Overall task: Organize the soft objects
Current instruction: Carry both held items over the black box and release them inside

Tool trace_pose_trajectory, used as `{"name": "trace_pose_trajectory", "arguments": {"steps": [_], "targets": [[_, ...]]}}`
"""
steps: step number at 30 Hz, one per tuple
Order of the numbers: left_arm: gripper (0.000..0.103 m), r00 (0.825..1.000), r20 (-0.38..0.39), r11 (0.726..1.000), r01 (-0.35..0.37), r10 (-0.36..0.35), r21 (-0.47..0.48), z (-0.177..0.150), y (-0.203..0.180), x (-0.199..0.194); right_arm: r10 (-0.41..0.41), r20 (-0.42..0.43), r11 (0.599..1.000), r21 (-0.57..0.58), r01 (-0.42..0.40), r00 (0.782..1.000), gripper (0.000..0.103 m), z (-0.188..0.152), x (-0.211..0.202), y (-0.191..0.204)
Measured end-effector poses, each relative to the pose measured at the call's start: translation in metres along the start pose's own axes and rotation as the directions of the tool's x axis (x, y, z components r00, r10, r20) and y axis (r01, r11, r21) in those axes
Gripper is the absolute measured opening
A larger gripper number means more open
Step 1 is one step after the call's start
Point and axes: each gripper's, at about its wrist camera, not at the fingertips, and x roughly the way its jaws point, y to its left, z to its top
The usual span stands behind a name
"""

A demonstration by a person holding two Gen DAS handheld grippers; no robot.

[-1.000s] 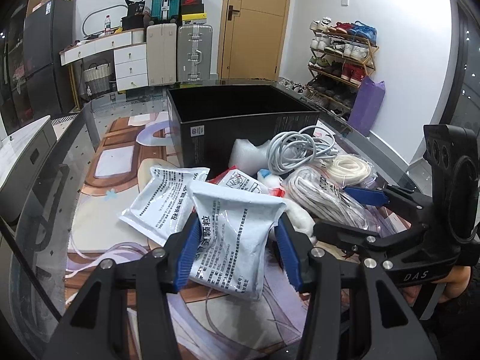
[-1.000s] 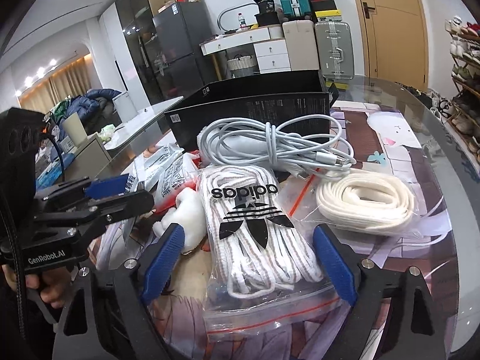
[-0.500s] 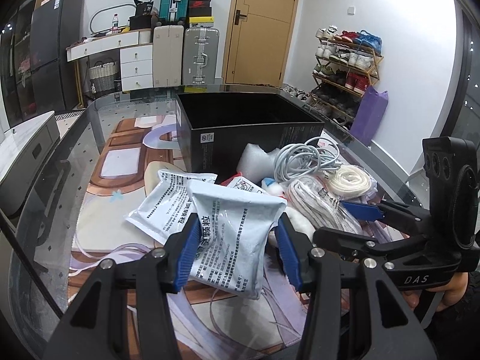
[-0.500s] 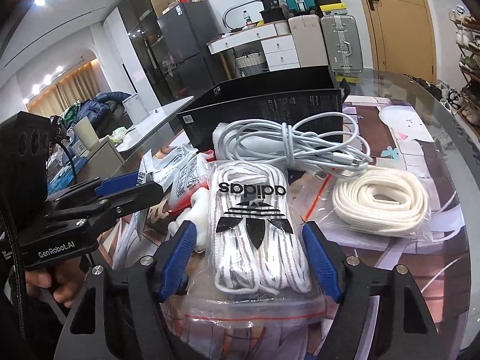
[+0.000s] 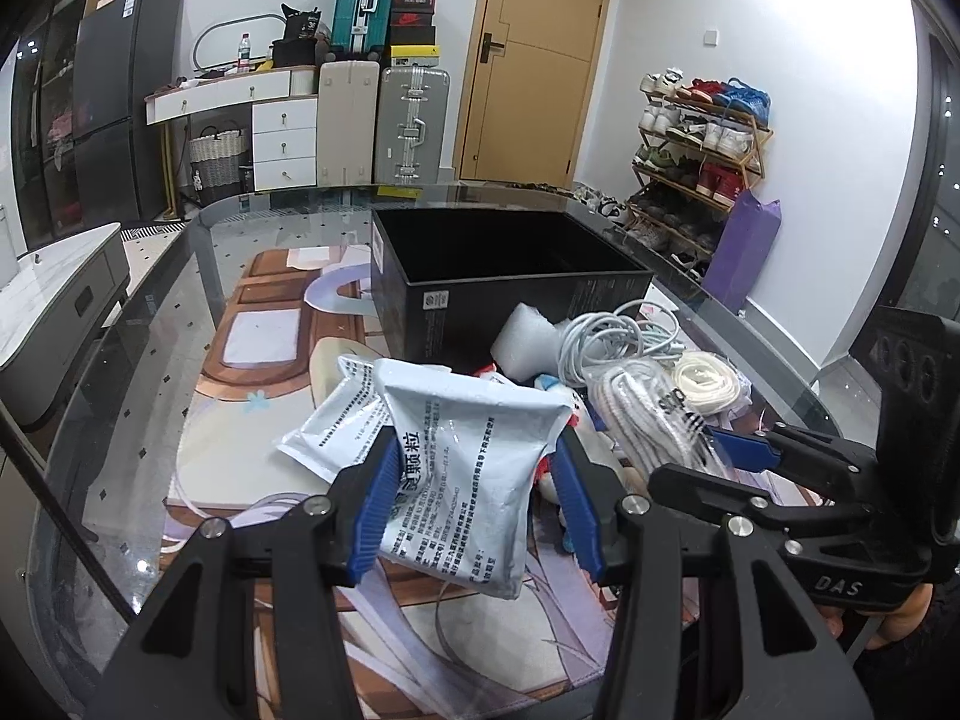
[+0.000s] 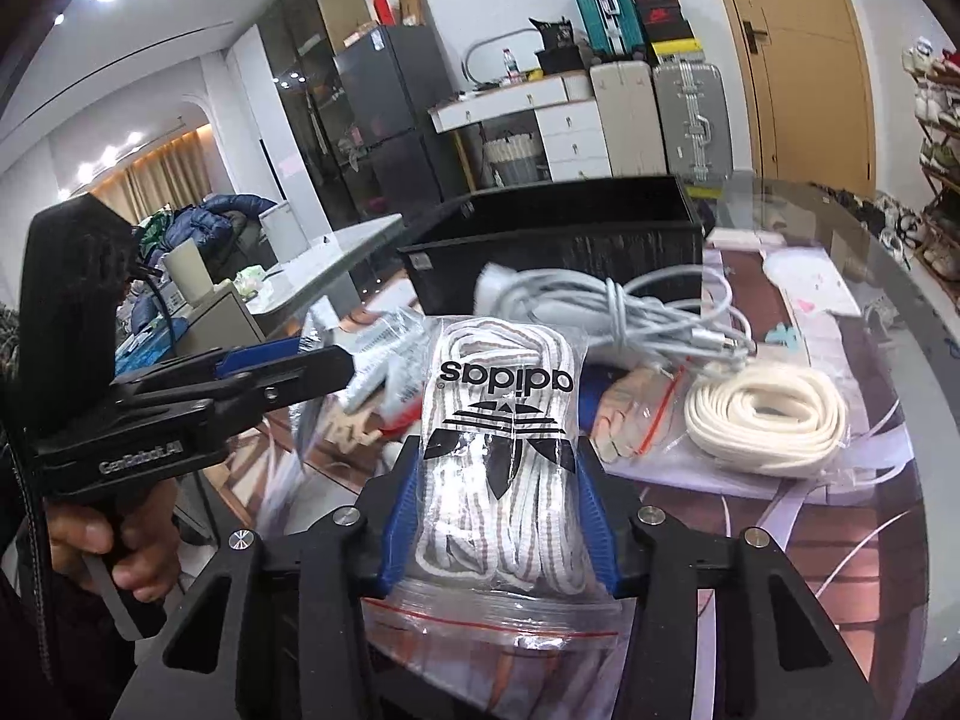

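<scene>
Here, left gripper (image 5: pixel 477 495) pinching white printed pouch (image 5: pixel 465 468); right gripper (image 6: pixel 498 516) closing around "adidas" lace bag (image 6: pixel 501 450).

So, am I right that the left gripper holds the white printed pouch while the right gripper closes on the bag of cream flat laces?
Not quite. The left gripper does hold the white printed pouch, but the right gripper is closing on the Adidas bag of white and grey laces, already squeezed between its pads. The right wrist view shows the cream flat laces lying untouched on the table beside it.
</scene>
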Motion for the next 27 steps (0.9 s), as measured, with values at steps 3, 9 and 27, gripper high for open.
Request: {"name": "trace_pose_trajectory", "arguments": {"steps": [3, 9, 27], "targets": [[0.049, 1.000, 0.010, 1.000, -0.004, 0.004, 0.000, 0.003, 0.001, -0.004, 0.000, 0.032, 1.000, -0.016, 0.000, 0.999, 0.048, 0.006, -0.011, 0.007], [0.049, 0.999, 0.039, 1.000, -0.012, 0.012, 0.001, 0.014, 0.001, -0.012, -0.020, 0.092, 0.999, -0.040, 0.024, 0.996, 0.048, 0.024, -0.030, 0.010], [0.049, 0.995, 0.082, 0.998, -0.057, 0.055, 0.017, 0.064, -0.002, 0.004, -0.090, 0.128, 0.993, -0.066, 0.099, 0.988, 0.047, 0.089, -0.032, -0.002]]}}
